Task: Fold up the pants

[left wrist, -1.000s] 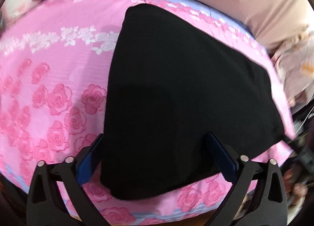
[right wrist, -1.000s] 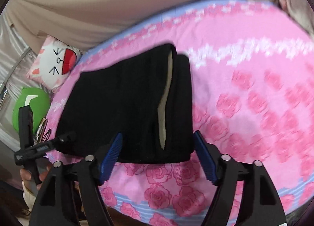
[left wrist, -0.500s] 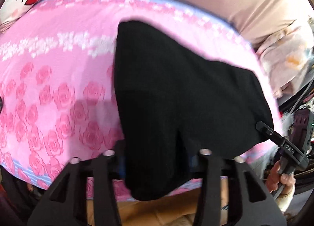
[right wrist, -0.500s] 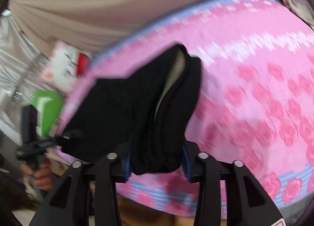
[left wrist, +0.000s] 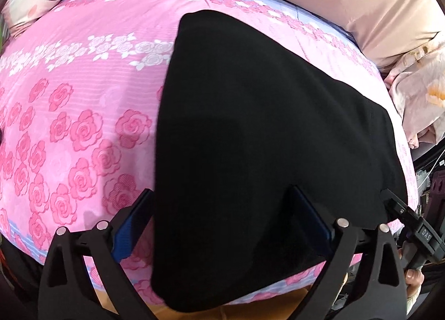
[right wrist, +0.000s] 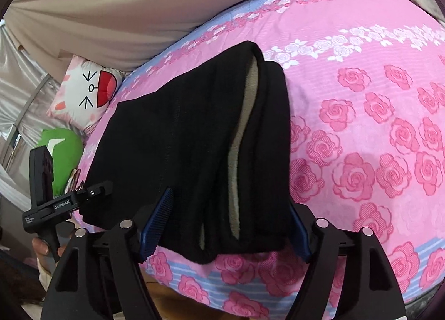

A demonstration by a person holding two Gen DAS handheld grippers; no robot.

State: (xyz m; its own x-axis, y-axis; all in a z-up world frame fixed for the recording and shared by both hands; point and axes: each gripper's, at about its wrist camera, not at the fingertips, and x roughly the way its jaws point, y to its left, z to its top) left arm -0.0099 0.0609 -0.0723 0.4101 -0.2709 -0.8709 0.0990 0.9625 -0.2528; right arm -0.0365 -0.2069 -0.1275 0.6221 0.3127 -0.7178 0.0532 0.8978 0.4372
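The black pants [left wrist: 264, 136] lie folded flat on the pink rose bedsheet [left wrist: 69, 114], their near edge hanging slightly over the bed's front. My left gripper [left wrist: 222, 222] is open, its blue-padded fingers straddling the near corner of the pants. In the right wrist view the pants [right wrist: 180, 147] show their layered edges with beige lining. My right gripper [right wrist: 230, 225] is open, fingers either side of that stacked end. The left gripper [right wrist: 69, 203] shows at the pants' far-left corner.
A white cartoon-face pillow [right wrist: 89, 91] and a green plush [right wrist: 61, 153] lie at the bed's left end. A beige curtain [right wrist: 111, 14] hangs behind the bed. Crumpled pale floral bedding [left wrist: 417, 91] sits at the right end. The sheet [right wrist: 375, 139] is bare right of the pants.
Half a second ago both grippers were shut on the pants' near edge and lifting it. Now both have opened, and the pants lie flat again.
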